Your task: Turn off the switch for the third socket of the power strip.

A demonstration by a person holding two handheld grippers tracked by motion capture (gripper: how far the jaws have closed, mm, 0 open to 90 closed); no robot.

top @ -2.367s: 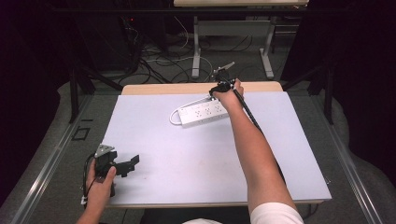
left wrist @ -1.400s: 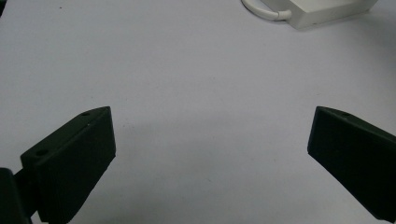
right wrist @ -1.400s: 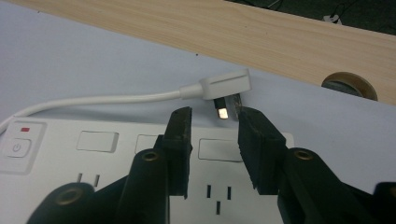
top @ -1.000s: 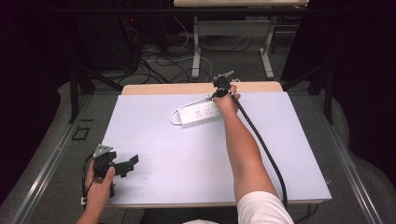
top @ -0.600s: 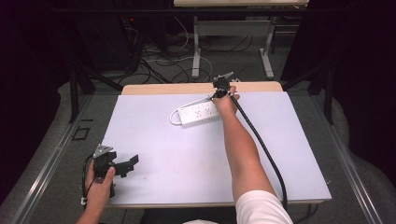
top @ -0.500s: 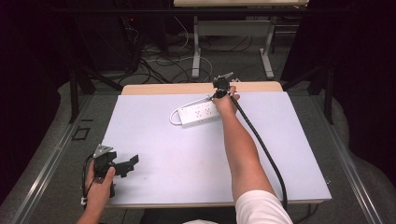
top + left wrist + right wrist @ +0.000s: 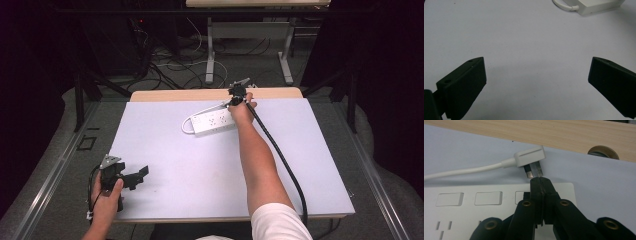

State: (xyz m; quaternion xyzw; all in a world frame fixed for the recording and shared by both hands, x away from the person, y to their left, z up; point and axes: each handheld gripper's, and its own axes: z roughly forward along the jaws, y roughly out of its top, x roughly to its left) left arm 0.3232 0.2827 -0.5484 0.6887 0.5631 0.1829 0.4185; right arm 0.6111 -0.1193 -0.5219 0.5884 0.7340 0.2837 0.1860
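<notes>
Watching the right tongs [image 7: 541,181], jaws pressed together on nothing, hovering over the power strip [image 7: 212,121] near the desk's far edge, probably poking a switch; left tongs [image 7: 536,80] are idling wide open, empty.

Left hand [image 7: 106,197] holds the left gripper [image 7: 141,174] low at the near left, jaws spread wide apart, nothing between them. Right arm [image 7: 260,165] is stretched fully forward; right gripper [image 7: 541,182] at the far side points down, jaws pressed together, tips empty.
</notes>
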